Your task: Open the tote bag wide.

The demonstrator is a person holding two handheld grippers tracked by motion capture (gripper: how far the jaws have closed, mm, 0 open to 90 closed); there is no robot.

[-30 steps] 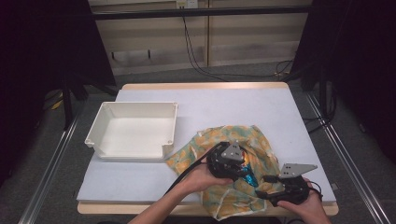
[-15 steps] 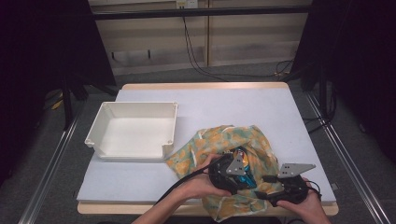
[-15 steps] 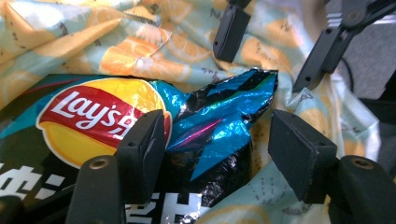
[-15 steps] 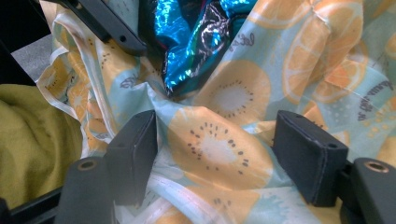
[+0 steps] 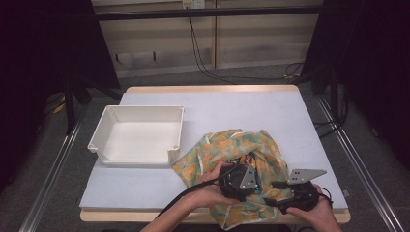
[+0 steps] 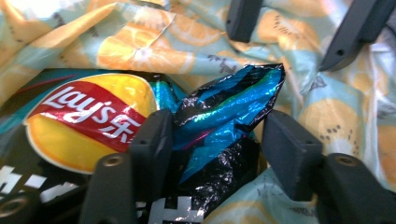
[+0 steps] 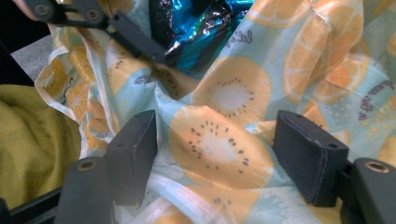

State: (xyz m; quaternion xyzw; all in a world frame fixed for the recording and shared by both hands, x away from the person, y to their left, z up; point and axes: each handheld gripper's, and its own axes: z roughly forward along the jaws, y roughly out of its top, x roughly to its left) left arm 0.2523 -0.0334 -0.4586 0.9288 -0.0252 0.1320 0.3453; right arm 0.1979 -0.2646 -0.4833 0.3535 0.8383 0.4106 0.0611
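A fruit-print cloth bag (image 5: 227,145) lies crumpled on the table's near right. Inside its opening sits a Lay's chip bag (image 6: 88,116), and the crumpled blue and black end (image 6: 224,121) of that chip bag stands between the jaws of my left gripper (image 6: 217,140). These jaws are open; the left one touches the foil and the right one stands clear. My right gripper (image 7: 219,149) is open over a kiwi-print fold (image 7: 219,140) of the cloth bag. In the high view the left gripper (image 5: 251,180) and right gripper (image 5: 276,193) face each other closely above the cloth.
An empty white tray (image 5: 104,133) stands at the table's left, touching the cloth bag's edge. The table's near edge (image 5: 145,215) runs just below both hands. Yellow fabric (image 7: 32,140) lies at the left of the right gripper view.
My left gripper has moved toward the near edge, down onto the chip bag's end. The right gripper has stayed in place.
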